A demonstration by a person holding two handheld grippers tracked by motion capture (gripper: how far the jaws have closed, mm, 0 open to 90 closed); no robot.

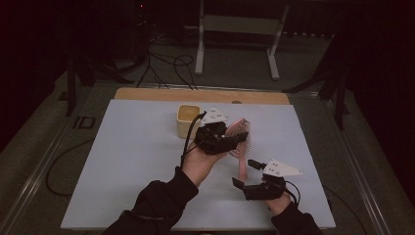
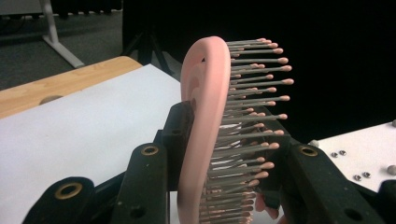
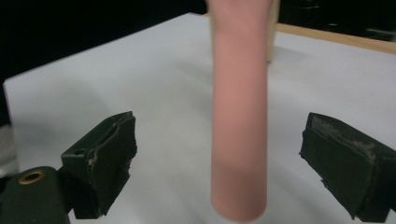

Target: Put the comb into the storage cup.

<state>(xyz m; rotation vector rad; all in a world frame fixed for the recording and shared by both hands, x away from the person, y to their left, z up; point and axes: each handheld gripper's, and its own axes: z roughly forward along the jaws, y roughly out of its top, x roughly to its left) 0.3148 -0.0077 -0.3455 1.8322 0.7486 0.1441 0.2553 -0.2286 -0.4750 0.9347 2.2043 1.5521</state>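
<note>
**Pink hairbrush held up between two grippers**

The left gripper (image 1: 230, 139) is clamped on the head of a pink hairbrush (image 1: 240, 142), holding it above the middle of the white table (image 1: 132, 161), a little nearer the far edge. In the left gripper view the brush head (image 2: 205, 116) stands on edge between the two black jaws, which press on it from both sides: one against its smooth pink back, the other among the bristles (image 2: 257, 107), which point to the right of that view with their rounded pink tips.

The brush handle (image 1: 242, 169) points back toward the person's side of the table. The right gripper (image 1: 244, 174) sits at the end of that handle with its jaws spread wide. In the right gripper view the handle (image 3: 239, 130) hangs midway between the two jaws, apart from both, its rounded end lowest in the view.

A small cream cup (image 1: 188, 119) stands on the table just beyond the left gripper, near the far edge, where a strip of bare wood (image 1: 147, 94) shows past the white surface.
</note>
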